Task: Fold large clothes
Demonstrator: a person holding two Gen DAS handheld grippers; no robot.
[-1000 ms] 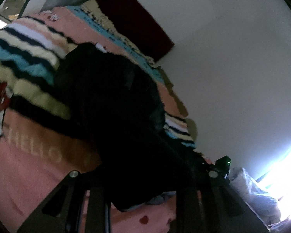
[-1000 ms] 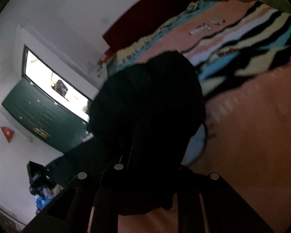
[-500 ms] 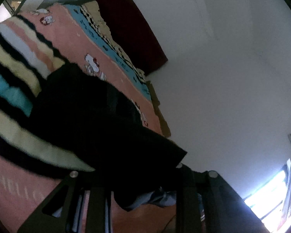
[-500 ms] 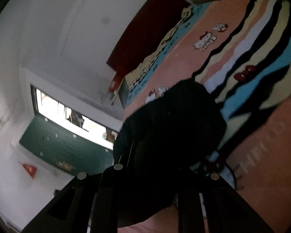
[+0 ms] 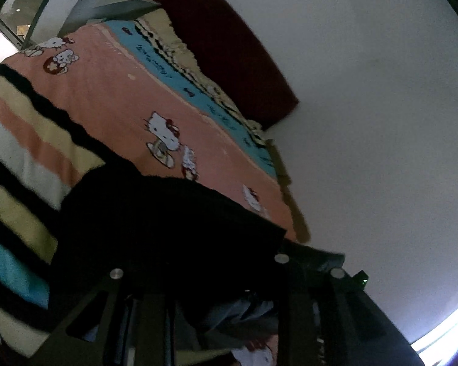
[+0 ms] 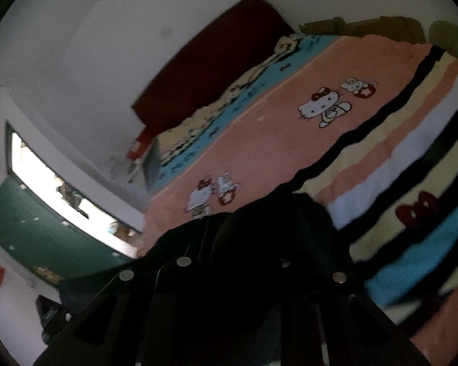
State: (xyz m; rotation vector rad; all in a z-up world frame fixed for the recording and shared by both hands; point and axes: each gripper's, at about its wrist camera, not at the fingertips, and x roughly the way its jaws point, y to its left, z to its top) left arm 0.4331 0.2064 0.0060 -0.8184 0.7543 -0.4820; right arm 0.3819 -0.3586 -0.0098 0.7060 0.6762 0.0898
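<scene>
In the left wrist view, the left gripper [image 5: 216, 277] sits at the bottom of the frame, its dark fingers [image 5: 155, 320] running up from the lower edge. A large black fabric garment [image 5: 155, 228] spreads over the lower centre, draped across and between the fingers; its edge is pinched in the jaws, which have just eased a little wider but still grip the cloth. Behind the garment lies a bed covered with a pink cartoon-cat blanket with black, cream and blue stripes [image 5: 113, 97], running from lower left to upper centre. A dark red headboard [image 5: 229, 45] stands against the white wall [image 5: 366, 122] at upper centre.

In the right wrist view, the right gripper [image 6: 232, 274] occupies the bottom centre, jaws nearly closed on a bunched fold of the same black garment [image 6: 274, 238], which mounds over the fingertips. The blanket [image 6: 274, 152] fills the right and centre. A bright window [image 6: 61, 189] above a green panel [image 6: 30, 228] is at the left.
</scene>
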